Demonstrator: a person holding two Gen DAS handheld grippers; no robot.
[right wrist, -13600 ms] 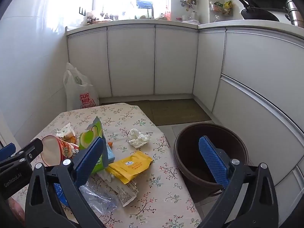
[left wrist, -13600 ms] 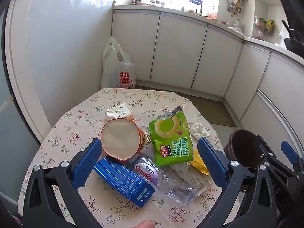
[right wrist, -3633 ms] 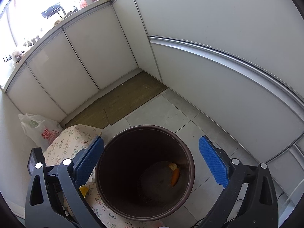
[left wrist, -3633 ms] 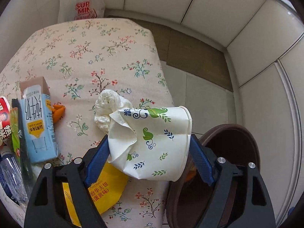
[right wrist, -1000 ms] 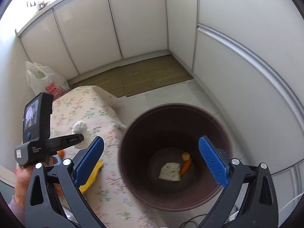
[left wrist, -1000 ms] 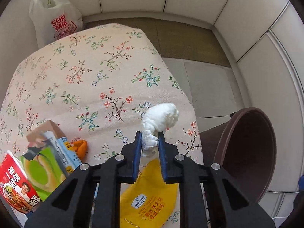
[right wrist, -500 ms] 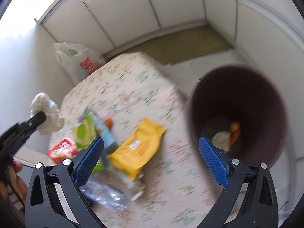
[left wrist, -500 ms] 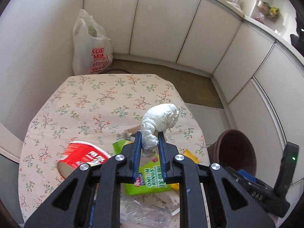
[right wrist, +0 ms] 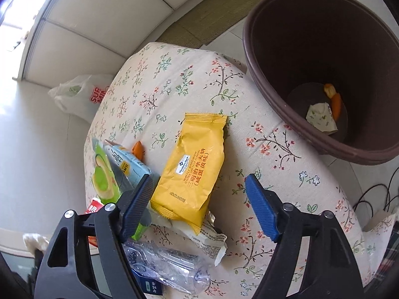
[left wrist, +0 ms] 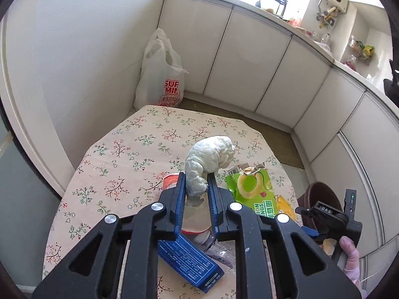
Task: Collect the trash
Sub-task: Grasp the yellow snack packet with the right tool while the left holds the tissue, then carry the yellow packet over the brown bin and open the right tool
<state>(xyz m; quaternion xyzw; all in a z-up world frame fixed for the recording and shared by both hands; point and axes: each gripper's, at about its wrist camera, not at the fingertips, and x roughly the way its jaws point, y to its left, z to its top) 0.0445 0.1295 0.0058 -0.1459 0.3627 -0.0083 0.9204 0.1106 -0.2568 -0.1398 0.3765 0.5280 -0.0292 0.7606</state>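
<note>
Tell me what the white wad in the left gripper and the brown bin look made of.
White wad: likely tissue paper, matte, crumpled into soft folds, pinched by the left gripper. Brown bin: apparently plastic, smooth with a slight sheen and a moulded stepped rim.

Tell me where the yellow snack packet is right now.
In the right wrist view the yellow snack packet lies flat on the floral table, just ahead of the open right gripper, between the blue drink carton and the brown bin.

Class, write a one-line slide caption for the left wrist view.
Left claw pinches a crumpled tissue above a trash-strewn floral table.
</note>
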